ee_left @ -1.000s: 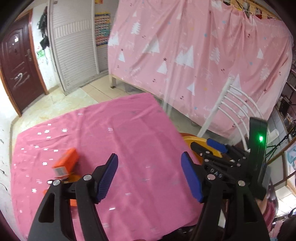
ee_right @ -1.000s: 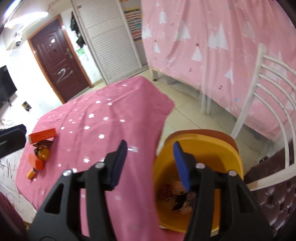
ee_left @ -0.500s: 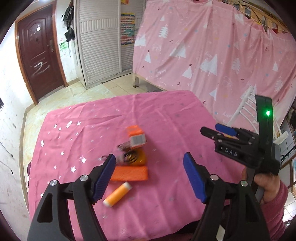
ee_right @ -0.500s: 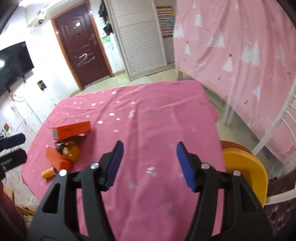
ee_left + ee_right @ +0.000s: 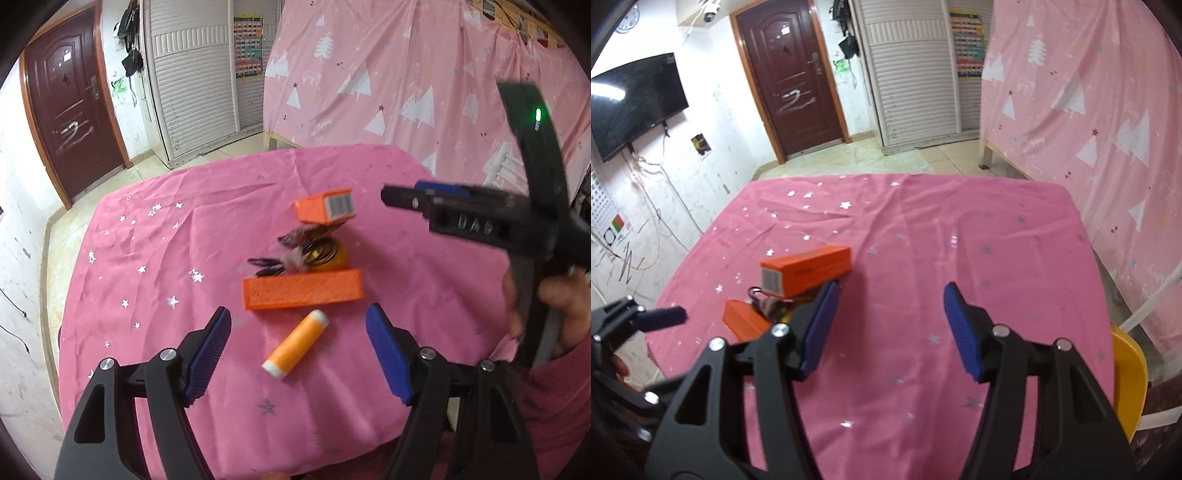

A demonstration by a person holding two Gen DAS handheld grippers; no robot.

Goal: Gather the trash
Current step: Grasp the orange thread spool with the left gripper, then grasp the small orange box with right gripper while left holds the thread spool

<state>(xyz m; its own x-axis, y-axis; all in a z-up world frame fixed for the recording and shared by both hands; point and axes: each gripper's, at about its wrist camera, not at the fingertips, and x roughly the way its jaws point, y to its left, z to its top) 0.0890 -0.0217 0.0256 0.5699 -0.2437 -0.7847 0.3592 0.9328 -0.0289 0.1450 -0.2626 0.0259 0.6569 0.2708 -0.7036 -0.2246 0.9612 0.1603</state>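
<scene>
Trash lies in a heap on the pink tablecloth. An orange carton with a barcode end leans over a yellow ball with feathers and a spring. A flat orange box lies in front, then an orange spool with white ends. My left gripper is open and empty, its fingertips on either side of the spool, above it. My right gripper is open and empty over the cloth, right of the carton and flat box. It also shows in the left wrist view.
A yellow bin stands off the table's right edge, beside a white chair. A pink tree-print curtain hangs behind the table. A brown door and a wall television are at the far side.
Both grippers have swung left, away from the yellow bin, to face the trash heap. The left one has come closer, so the spool now lies between its fingertips. Both stay open.
</scene>
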